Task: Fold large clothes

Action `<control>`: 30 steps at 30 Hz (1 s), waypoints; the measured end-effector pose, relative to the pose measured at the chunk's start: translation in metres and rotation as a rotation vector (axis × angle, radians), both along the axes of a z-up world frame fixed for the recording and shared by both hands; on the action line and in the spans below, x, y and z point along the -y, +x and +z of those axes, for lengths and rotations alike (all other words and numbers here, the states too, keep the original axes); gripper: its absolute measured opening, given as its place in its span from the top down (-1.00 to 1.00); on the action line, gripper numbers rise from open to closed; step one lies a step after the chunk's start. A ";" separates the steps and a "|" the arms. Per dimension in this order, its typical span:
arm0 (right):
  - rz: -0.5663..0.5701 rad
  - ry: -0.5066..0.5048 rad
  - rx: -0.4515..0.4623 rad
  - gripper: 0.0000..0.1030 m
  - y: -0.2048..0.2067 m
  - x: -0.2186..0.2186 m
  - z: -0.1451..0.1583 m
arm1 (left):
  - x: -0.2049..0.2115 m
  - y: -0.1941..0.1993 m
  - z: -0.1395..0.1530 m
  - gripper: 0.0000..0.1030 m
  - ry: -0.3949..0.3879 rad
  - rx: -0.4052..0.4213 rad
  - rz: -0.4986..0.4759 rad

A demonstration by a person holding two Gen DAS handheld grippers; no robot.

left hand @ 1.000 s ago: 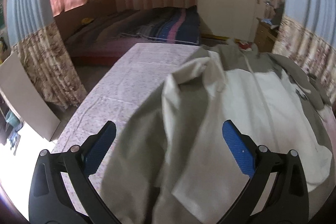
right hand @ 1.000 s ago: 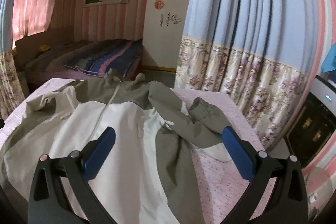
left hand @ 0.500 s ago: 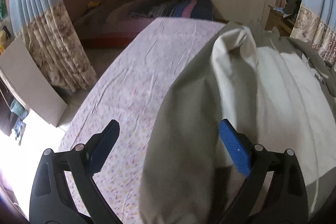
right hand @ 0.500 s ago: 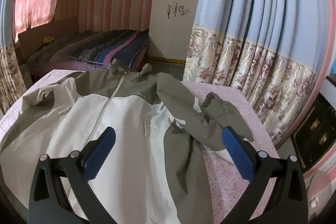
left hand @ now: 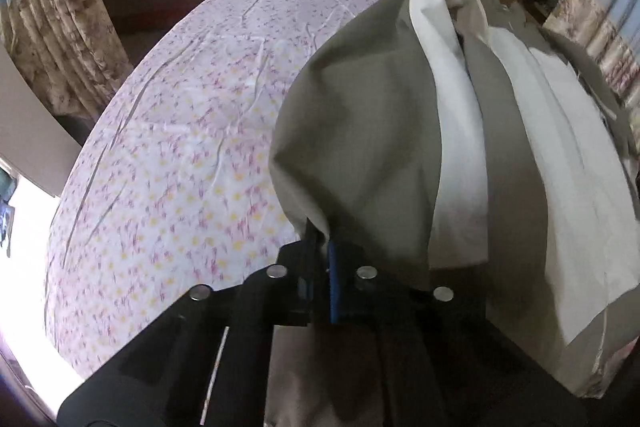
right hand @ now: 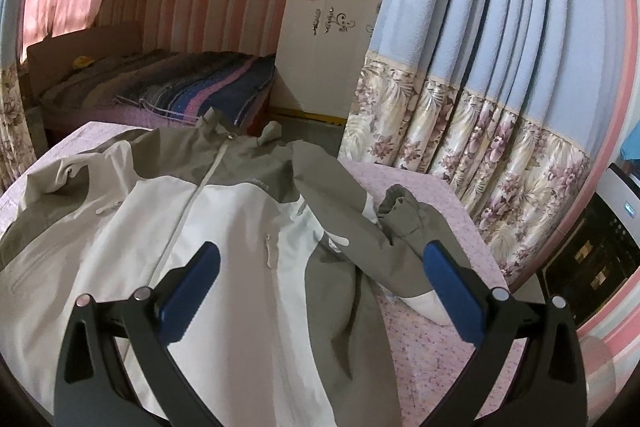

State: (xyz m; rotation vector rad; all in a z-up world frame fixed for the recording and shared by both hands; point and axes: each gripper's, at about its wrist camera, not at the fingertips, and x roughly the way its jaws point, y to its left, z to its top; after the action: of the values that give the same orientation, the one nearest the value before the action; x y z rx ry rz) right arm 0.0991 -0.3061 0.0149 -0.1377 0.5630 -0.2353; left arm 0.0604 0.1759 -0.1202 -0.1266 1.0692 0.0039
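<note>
1. While the jacket (right hand: 224, 227) lies spread on the floral-sheeted table (left hand: 180, 131), the left gripper (left hand: 320, 247) is clamped on a lifted olive fold of it.
2. Over the jacket's front, the right gripper (right hand: 320, 275) hovers with its jaws wide apart, holding nothing.

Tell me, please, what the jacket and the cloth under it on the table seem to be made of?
The jacket looks like a thin, smooth woven synthetic, perhaps nylon or polyester shell fabric: matte with a faint sheen, falling in crisp, broad folds where the left gripper lifts it. The floral cloth looks like light printed cotton or a blend: matte, with fine sharp creases. Neither can be confirmed by sight alone.
</note>
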 end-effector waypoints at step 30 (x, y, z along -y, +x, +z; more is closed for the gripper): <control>-0.028 -0.026 -0.033 -0.97 0.107 0.089 -0.006 | -0.002 0.177 0.158 1.00 -0.010 0.227 0.100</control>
State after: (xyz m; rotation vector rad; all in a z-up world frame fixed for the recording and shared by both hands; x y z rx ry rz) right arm 0.2057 -0.3956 0.0089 -0.1588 0.5947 -0.2684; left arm 0.2375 0.1781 0.0375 -0.1850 0.8359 0.0725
